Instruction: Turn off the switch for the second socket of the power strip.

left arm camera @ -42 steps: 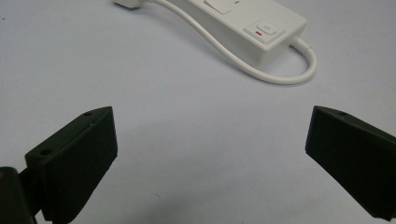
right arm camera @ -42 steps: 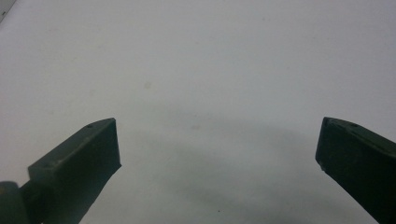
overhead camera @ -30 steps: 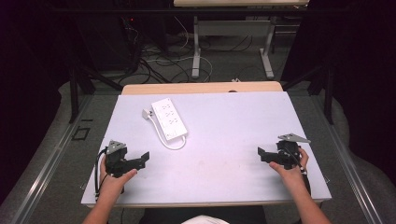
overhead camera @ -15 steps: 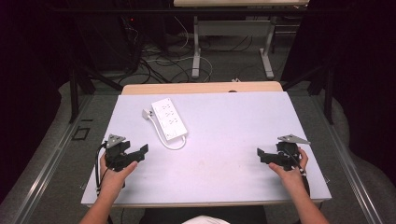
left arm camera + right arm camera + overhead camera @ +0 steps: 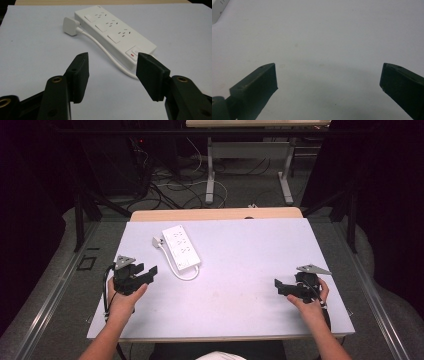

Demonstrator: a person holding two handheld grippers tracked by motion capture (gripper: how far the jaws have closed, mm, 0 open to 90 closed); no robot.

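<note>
A white power strip (image 5: 181, 247) lies on the pale table top (image 5: 250, 255), left of centre, with its white plug (image 5: 158, 241) and cord (image 5: 181, 272) beside it. In the left gripper view the power strip (image 5: 117, 37) and plug (image 5: 70, 26) lie ahead of the jaws. My left gripper (image 5: 148, 271) hovers near the table's left edge, pointing toward the strip; its jaws have just been closing and stand half open with nothing between them (image 5: 112, 72). Near the right edge, my right gripper (image 5: 278, 285) is wide open over bare table (image 5: 328, 75).
A wooden strip (image 5: 215, 214) borders the table's far edge. Beyond it are a table frame (image 5: 250, 155) and loose cables (image 5: 170, 185) on the floor. A corner of the power strip (image 5: 218, 8) shows at the top left of the right gripper view.
My left gripper has risen a little and edged toward the power strip, its jaws narrowing. The right gripper has stayed where it was.
</note>
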